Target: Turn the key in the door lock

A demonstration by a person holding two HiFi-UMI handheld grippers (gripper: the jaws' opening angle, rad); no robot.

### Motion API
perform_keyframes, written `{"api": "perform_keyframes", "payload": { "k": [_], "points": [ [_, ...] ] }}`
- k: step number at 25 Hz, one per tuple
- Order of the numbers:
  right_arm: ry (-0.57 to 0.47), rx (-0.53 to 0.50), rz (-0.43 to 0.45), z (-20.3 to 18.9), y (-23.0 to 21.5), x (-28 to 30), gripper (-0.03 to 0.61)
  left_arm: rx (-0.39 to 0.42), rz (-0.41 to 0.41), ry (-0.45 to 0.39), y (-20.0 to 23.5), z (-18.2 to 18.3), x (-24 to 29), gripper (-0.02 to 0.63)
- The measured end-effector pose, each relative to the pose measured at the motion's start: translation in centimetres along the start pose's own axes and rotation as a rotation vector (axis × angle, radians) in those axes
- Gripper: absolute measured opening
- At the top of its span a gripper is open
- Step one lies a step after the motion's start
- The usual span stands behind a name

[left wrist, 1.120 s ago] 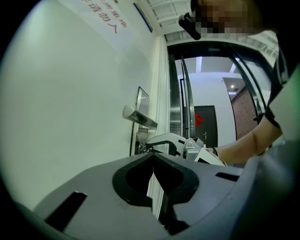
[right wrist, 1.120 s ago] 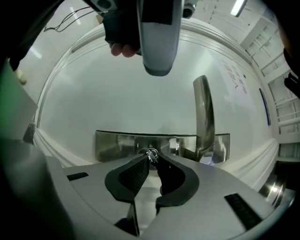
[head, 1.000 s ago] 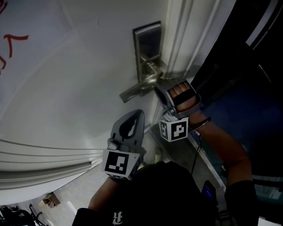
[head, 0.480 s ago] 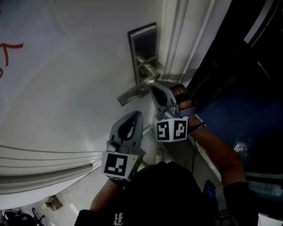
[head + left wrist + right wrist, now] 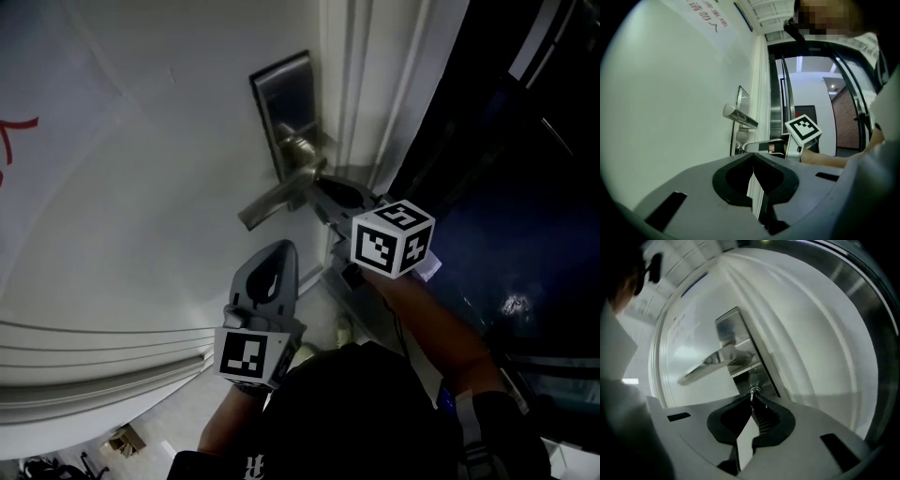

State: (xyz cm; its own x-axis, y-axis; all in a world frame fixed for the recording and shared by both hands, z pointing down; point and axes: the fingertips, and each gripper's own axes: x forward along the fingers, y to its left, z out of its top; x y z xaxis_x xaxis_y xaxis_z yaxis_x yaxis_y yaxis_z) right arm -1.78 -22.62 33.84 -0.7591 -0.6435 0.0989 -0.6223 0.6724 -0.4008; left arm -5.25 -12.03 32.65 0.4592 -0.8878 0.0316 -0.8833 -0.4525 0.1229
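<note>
Head view: dim overall. The white door (image 5: 141, 187) is evenly lit and the right side falls to near black. Faint sheen on the lever handle (image 5: 281, 194). Both gripper views: heavy fisheye bending, black vignette at the corners. Left gripper view: bright backlight through the doorway. Right gripper view: soft, slightly blurred.

Two tongs (image 5: 283, 251) (image 5: 326, 187), one key (image 5: 753, 391), one handle (image 5: 277, 198)

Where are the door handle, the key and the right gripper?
door handle (image 5: 276, 200): head view, middle of the lever.
key (image 5: 753, 391): right gripper view, its round metal end at the lock.
right gripper (image 5: 751, 399): right gripper view, between its tips, which are shut on the key.
</note>
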Motion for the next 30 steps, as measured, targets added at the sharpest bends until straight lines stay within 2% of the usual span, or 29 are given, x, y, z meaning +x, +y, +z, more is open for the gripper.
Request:
{"api": "perform_keyframes", "payload": {
  "k": [3, 5, 10, 17, 20, 22, 25, 28, 30],
  "points": [
    [-0.033, 0.342, 0.098, 0.0, -0.2, 0.0, 0.021, 0.002, 0.000, 0.003, 0.0, 0.0, 0.0, 0.008],
    [-0.051, 0.485, 0.143, 0.1, -0.3, 0.0, 0.023, 0.003, 0.002, 0.004, 0.0, 0.0, 0.0, 0.008],
    [-0.047, 0.689, 0.172, -0.6, -0.9, -0.2, 0.023, 0.005, 0.003, 0.004, -0.1, 0.0, 0.0, 0.008],
    [-0.065, 0.888, 0.274, -0.6, -0.8, 0.1, 0.023, 0.004, 0.004, 0.002, -0.2, 0.0, -0.1, 0.008],
    [-0.077, 0.913, 0.314, -0.4, -0.7, 0.1, 0.023, 0.004, 0.006, 0.003, -0.3, 0.0, -0.1, 0.008],
    [-0.090, 0.873, 0.337, -0.1, -0.4, 0.0, 0.023, 0.006, 0.007, 0.002, -0.3, 0.0, -0.1, 0.008],
    [-0.091, 0.752, 0.331, 0.1, -0.2, -0.6, 0.030, 0.007, 0.006, 0.002, -0.5, 0.0, -0.1, 0.008],
    [-0.093, 0.629, 0.297, 0.5, -0.5, -1.8, 0.067, 0.008, 0.003, 0.000, -0.6, 0.1, -0.1, 0.008],
    [-0.098, 0.489, 0.256, 1.2, -0.6, -2.7, 0.071, 0.010, -0.001, -0.002, -0.8, 0.1, -0.1, 0.008]
  ]
}}
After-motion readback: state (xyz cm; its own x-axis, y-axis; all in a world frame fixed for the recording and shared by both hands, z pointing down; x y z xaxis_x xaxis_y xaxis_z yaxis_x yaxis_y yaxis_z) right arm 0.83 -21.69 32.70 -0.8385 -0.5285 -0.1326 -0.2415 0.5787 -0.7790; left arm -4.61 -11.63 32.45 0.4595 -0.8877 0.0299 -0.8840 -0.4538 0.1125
